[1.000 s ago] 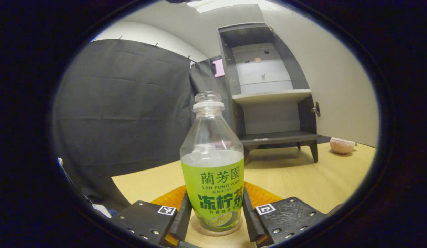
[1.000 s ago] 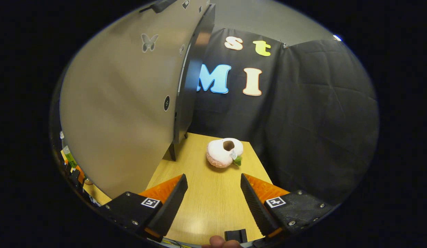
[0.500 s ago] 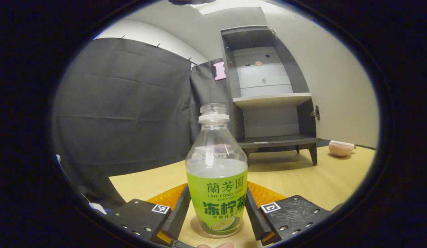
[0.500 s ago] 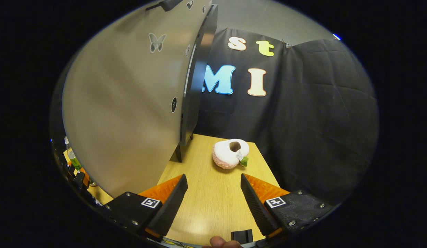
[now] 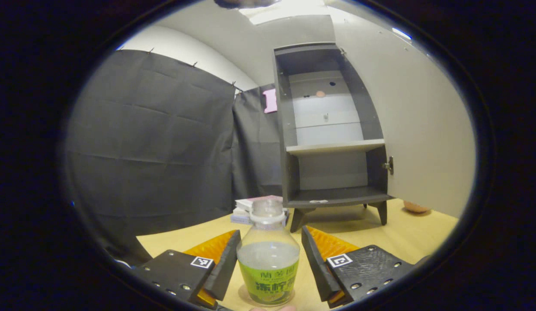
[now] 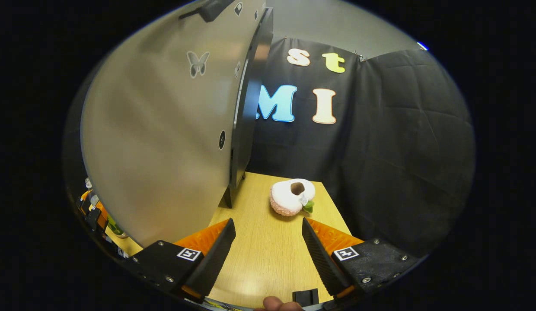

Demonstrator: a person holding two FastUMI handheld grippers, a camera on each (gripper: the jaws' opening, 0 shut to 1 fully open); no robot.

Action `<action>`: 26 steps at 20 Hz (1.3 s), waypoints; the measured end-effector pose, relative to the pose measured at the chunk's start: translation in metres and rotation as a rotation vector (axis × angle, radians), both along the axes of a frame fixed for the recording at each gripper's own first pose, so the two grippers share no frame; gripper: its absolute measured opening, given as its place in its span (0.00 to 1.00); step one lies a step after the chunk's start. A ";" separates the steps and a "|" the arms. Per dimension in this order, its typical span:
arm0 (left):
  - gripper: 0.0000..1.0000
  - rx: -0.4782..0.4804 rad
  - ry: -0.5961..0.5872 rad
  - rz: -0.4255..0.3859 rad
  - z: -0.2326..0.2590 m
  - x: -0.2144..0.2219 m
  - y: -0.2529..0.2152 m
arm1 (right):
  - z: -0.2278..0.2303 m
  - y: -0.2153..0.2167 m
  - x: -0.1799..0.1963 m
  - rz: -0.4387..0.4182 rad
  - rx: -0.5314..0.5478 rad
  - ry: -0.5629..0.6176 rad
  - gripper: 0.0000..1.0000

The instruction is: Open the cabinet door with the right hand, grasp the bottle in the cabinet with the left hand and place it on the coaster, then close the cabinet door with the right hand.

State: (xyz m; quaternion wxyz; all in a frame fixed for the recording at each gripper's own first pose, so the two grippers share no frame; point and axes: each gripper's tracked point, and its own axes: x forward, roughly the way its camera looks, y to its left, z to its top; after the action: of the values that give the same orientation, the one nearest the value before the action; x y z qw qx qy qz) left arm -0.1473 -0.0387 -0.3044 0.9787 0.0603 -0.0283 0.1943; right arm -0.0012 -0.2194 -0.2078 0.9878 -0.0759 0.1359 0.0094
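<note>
A clear bottle with a green label and no cap stands upright on a round coaster on the wooden table. My left gripper is open around it, with the fingers either side of the bottle's shoulder and a small gap at each side. The dark cabinet stands behind with its shelves bare and its grey door swung wide to the right. In the right gripper view the door fills the left side. My right gripper is open over the table just right of the door, holding nothing.
A pink plush ring lies on the table beyond my right gripper, near the cabinet's side, and peeks out past the door. A small stack of boxes sits left of the cabinet's legs. Black cloth walls close in the table.
My left gripper has let go of the bottle and lifted back from it, so it sits lower and smaller in view. My right gripper has drifted slightly beside the door.
</note>
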 end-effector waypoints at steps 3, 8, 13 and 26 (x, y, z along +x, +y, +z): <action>0.80 -0.019 0.000 0.004 0.027 -0.002 0.004 | 0.016 -0.003 0.000 -0.005 0.019 -0.019 0.95; 0.84 0.027 -0.027 0.025 0.107 -0.010 0.009 | 0.050 -0.004 0.000 -0.012 0.106 -0.057 0.96; 0.84 -0.016 0.054 -0.005 0.173 -0.013 -0.010 | 0.088 0.003 -0.004 0.043 0.144 -0.058 0.95; 0.76 0.026 0.137 -0.241 0.294 -0.012 -0.086 | 0.248 0.021 -0.041 0.172 0.126 -0.263 0.92</action>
State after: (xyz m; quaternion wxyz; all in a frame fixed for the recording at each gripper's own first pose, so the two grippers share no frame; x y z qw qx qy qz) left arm -0.1593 -0.1246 -0.0104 0.9937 0.0821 0.0288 0.0705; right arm -0.0418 -0.1987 0.0398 0.9954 -0.0259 -0.0023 0.0921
